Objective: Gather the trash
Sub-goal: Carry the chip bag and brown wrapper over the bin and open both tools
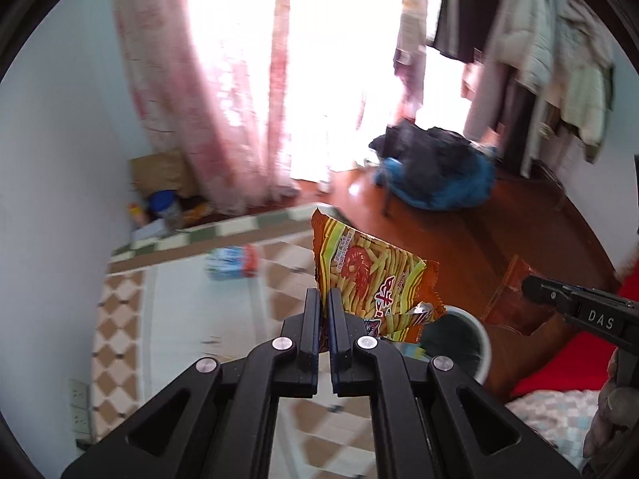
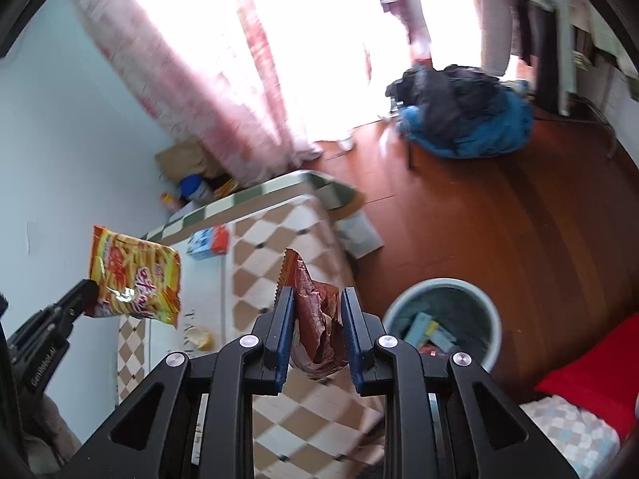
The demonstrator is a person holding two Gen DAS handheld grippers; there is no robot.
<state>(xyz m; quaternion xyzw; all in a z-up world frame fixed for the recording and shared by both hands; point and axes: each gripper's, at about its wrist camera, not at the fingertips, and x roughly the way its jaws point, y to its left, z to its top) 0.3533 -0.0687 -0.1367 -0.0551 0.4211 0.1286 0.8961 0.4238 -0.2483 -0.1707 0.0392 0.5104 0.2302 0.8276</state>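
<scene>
The left tongs [image 1: 324, 299] are clamped on the lower edge of an orange and yellow snack bag [image 1: 373, 281], which is held upright in the air above the checkered counter [image 1: 120, 319]. The right tongs [image 2: 315, 299] are closed less tightly, with a crumpled brown wrapper [image 2: 313, 311] pinched between the blue-edged fingers [image 2: 284, 319], also lifted clear of the counter. A white trash bin [image 2: 493, 319] is seen on the wooden floor [image 2: 499, 219] just beside the counter's corner, with boxes and wrappers already inside it. On the counter a small blue and red carton [image 2: 209, 241] is left lying, and a pale crumpled scrap [image 2: 198, 338] is seen nearer the tongs. A pile of dark and blue clothing [image 2: 463, 113] is heaped on the floor well apart from the bin.
</scene>
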